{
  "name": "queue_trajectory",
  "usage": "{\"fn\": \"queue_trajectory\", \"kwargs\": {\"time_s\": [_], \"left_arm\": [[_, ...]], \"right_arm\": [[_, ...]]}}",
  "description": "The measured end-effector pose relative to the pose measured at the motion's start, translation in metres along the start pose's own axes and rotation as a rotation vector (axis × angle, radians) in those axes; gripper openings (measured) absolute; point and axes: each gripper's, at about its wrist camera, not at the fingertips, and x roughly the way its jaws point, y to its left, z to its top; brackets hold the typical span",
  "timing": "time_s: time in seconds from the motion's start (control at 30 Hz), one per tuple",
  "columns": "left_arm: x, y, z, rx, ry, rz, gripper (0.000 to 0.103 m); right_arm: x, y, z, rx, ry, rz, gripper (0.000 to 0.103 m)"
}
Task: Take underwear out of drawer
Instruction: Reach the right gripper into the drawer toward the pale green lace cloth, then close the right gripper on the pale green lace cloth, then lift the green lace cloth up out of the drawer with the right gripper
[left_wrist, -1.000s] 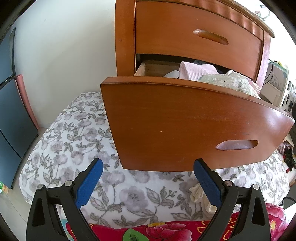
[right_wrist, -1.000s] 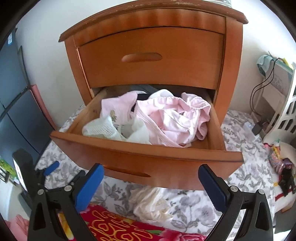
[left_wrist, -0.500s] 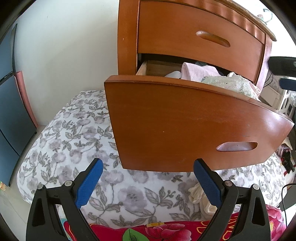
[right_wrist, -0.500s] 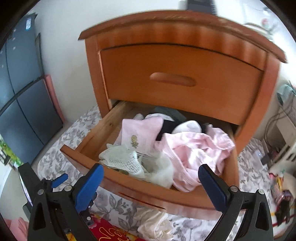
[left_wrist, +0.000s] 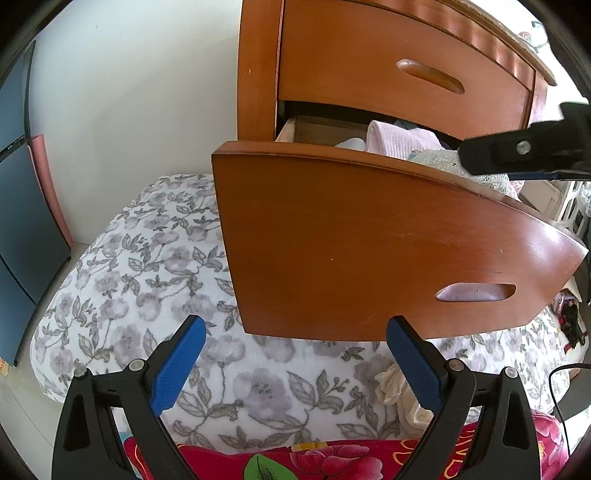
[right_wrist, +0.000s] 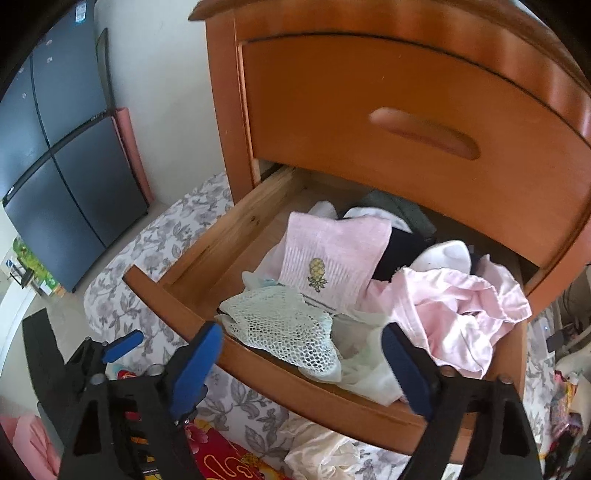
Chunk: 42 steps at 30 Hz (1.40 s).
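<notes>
1. Left wrist view: our left tool (left_wrist: 295, 360) hangs with jaws apart and empty over the floral bedspread (left_wrist: 147, 280), below the pulled-out drawer (left_wrist: 369, 240).
2. Our right tool (right_wrist: 302, 356) has just been narrowing its jaws; they stand apart around the mesh underwear (right_wrist: 284, 325), not pressing it.
3. A pink sock (right_wrist: 332, 258) and pink garment (right_wrist: 454, 317) lie beside it in the drawer.

In the pulled-out lower drawer (right_wrist: 207, 258) of the orange-brown wooden nightstand (right_wrist: 406, 122), a pale mesh garment (right_wrist: 284, 328) lies at the front edge, a pink ribbed pineapple sock (right_wrist: 332, 258) behind it, crumpled pink underwear (right_wrist: 454, 314) to their right, and what seems a cream cloth (right_wrist: 321, 454) on the floral-patterned bed (right_wrist: 155, 243) below.
</notes>
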Motion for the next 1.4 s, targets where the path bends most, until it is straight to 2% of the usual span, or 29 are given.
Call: {"fn": "queue_trajectory", "kwargs": {"time_s": [0.27, 0.4, 0.5, 0.57, 1.03, 1.2, 1.4], "left_arm": [[0.001, 0.0, 0.0, -0.002, 0.003, -0.002, 0.098], [0.001, 0.0, 0.0, -0.004, 0.006, -0.003, 0.098], [0.002, 0.001, 0.0, -0.007, 0.008, -0.005, 0.098], [0.003, 0.001, 0.0, -0.009, 0.011, -0.006, 0.098], [0.006, 0.001, 0.0, -0.01, 0.03, -0.003, 0.098], [0.006, 0.0, -0.001, -0.006, 0.033, 0.0, 0.098], [0.006, 0.0, -0.001, -0.001, 0.035, 0.003, 0.098]], "right_arm": [[0.009, -0.004, 0.007, 0.031, 0.059, 0.065, 0.047], [0.013, -0.003, 0.008, 0.03, 0.082, 0.078, 0.036], [0.016, -0.003, 0.008, 0.038, 0.095, 0.08, 0.022], [0.017, -0.004, 0.008, 0.045, 0.094, 0.081, 0.008], [0.01, -0.019, 0.003, 0.125, 0.048, 0.002, 0.006], [0.008, -0.019, -0.003, 0.151, -0.006, 0.0, 0.006], [0.0, -0.02, -0.002, 0.168, -0.079, -0.056, 0.006]]}}
